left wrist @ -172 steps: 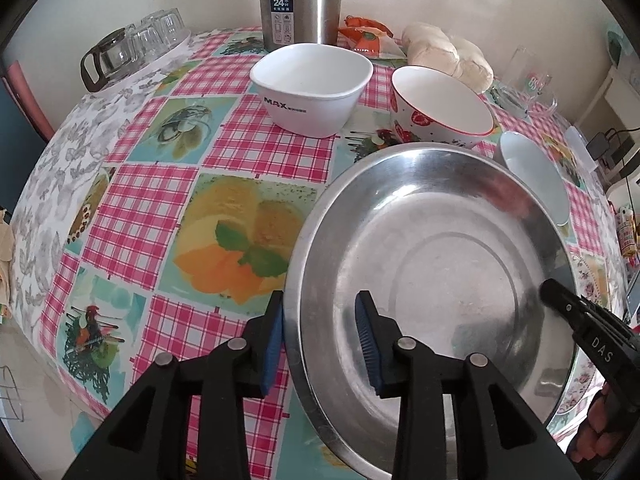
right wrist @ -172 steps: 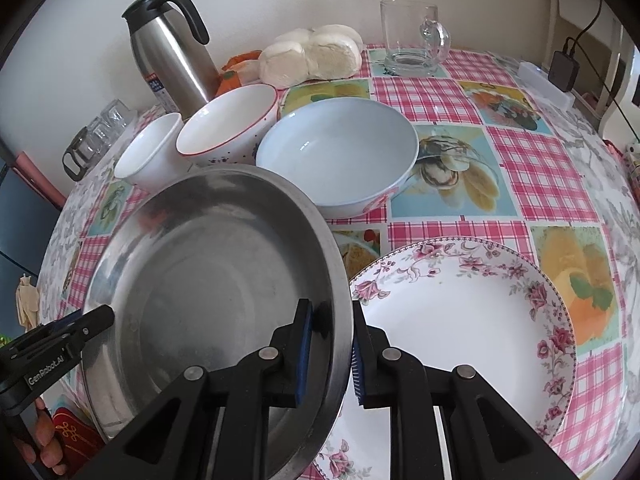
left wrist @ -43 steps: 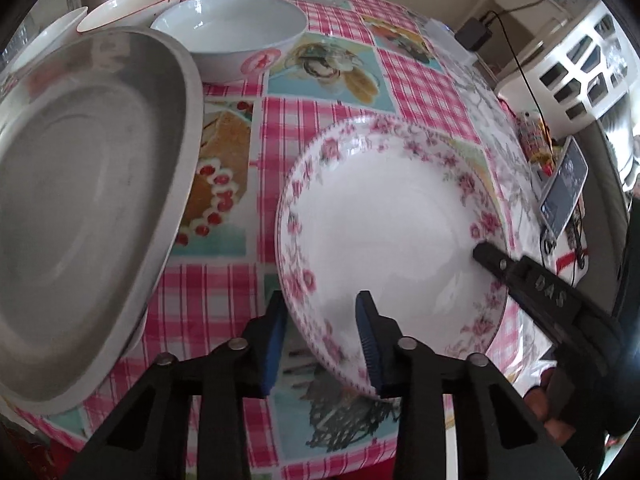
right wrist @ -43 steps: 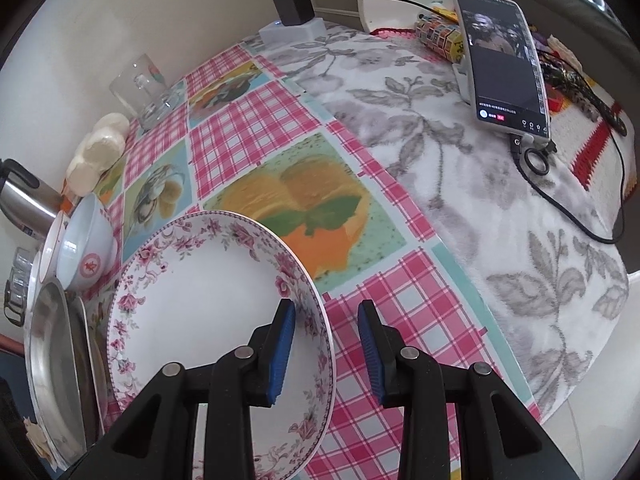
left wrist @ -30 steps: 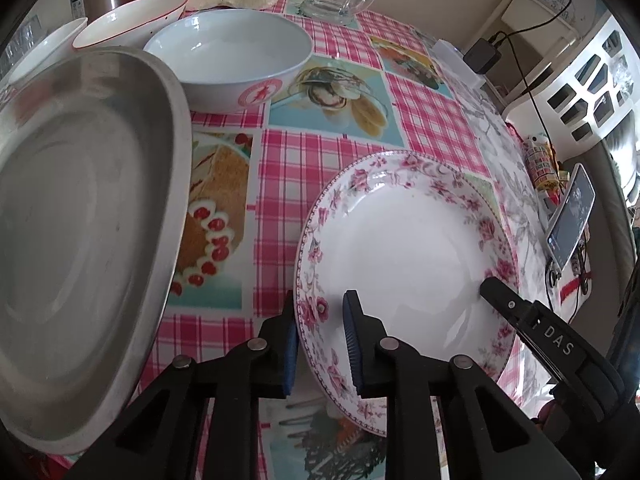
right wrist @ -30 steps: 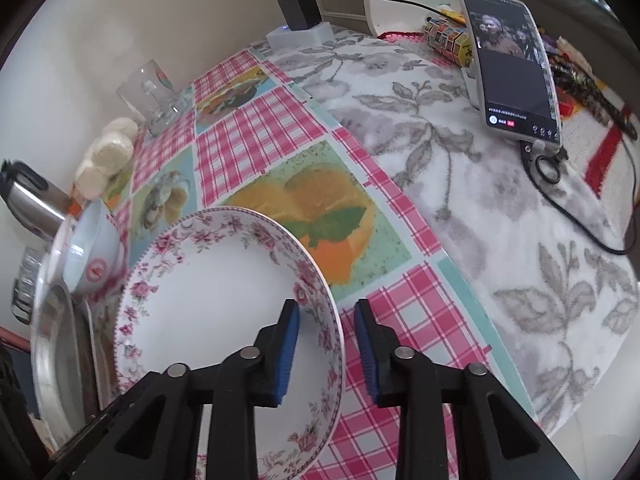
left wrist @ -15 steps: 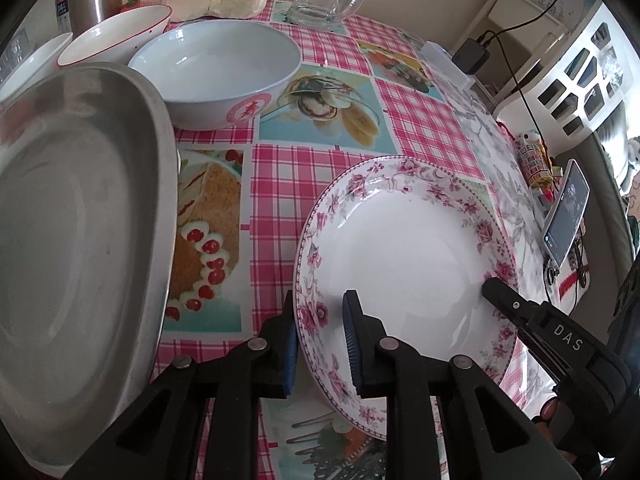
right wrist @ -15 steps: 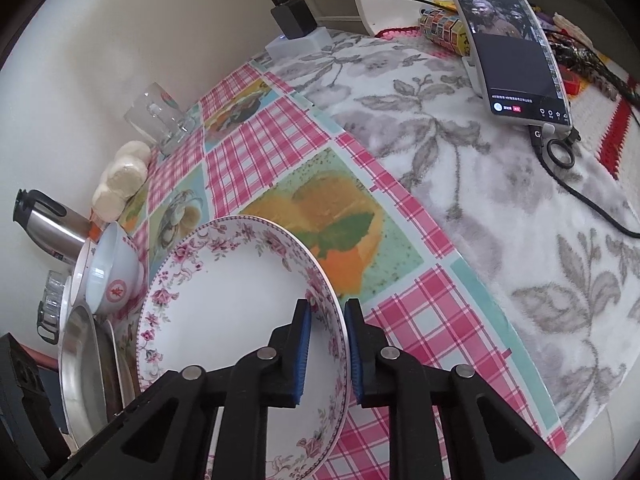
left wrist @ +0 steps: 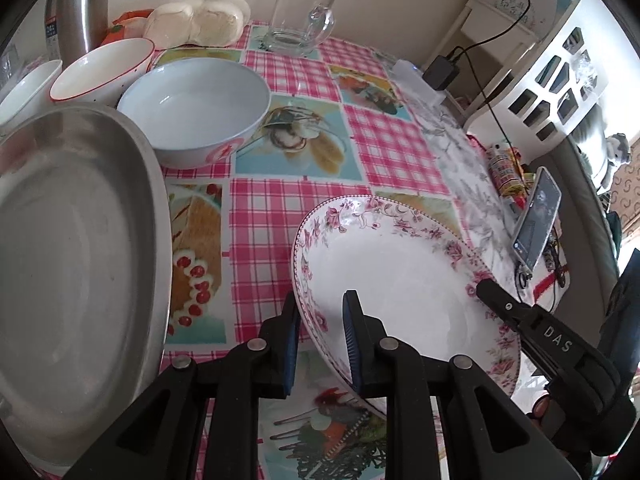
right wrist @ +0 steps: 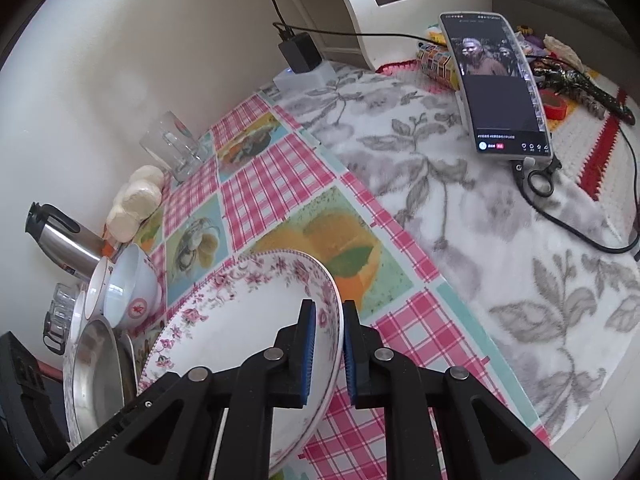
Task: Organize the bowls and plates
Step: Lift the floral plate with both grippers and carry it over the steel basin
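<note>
A checked pink cloth (left wrist: 280, 216) with food prints is covering the table, and a grey-leafed cloth is taking over toward the right edge, where a phone (right wrist: 496, 84) is leaning with its cable trailing.

The floral plate (left wrist: 400, 280) is sitting near the front of the table and appears to be tilting, its near-left rim raised. The left gripper (left wrist: 320, 332) is clamping that near-left rim, pads narrowly apart with the rim between them. The right gripper (right wrist: 328, 344) is pinching the opposite rim, jaws all but together on the thin edge.

The step in hand looks like a two-handed lift of the plate, probably toward the steel pan (left wrist: 72, 264) just to its left. Both hands should be rising together and keeping the plate level, since glazed china gripped only at its edges could slip or twist. Carrying it leftward, the person needs to be clearing the pan's raised rim before lowering.

The blue bowl (left wrist: 196, 108) is standing behind the pan, with the red-rimmed bowl (left wrist: 100, 68) and a white bowl (left wrist: 28, 84) beyond it. A glass mug (left wrist: 300, 24), buns (left wrist: 200, 20) and a flask (left wrist: 76, 12) are lining the wall, well clear of the path.
</note>
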The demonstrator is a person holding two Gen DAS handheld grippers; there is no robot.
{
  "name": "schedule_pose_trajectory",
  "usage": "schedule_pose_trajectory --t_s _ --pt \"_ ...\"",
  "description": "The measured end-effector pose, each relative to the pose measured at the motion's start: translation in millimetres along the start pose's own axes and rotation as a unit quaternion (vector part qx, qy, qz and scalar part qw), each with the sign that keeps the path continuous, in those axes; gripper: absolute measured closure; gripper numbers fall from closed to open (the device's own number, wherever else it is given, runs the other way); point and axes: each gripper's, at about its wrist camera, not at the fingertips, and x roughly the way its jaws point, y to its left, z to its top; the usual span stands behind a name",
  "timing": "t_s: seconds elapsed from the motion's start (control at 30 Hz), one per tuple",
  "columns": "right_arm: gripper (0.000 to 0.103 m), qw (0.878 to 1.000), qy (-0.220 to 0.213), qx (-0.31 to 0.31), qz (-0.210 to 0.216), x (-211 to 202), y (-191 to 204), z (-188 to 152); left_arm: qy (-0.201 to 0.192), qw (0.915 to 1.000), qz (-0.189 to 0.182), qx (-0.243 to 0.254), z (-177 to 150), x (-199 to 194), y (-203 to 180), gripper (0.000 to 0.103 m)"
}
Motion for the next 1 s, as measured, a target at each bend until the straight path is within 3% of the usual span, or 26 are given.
schedule_pose_trajectory --t_s 0.17,0.53,1.0 --pt "0.089 1.0 0.002 0.003 0.001 -2 -4 -2 0.003 1.0 -0.006 -0.002 2 1 0 0.081" --pt "0.089 0.997 -0.064 -0.013 0.028 -34 12 5 -0.051 0.9982 -0.022 0.024 13 -38 -8 0.081" --pt "0.089 0.991 -0.096 -0.06 0.065 -57 83 -3 -0.1 0.9943 -0.018 0.032 37 -96 37 0.081"
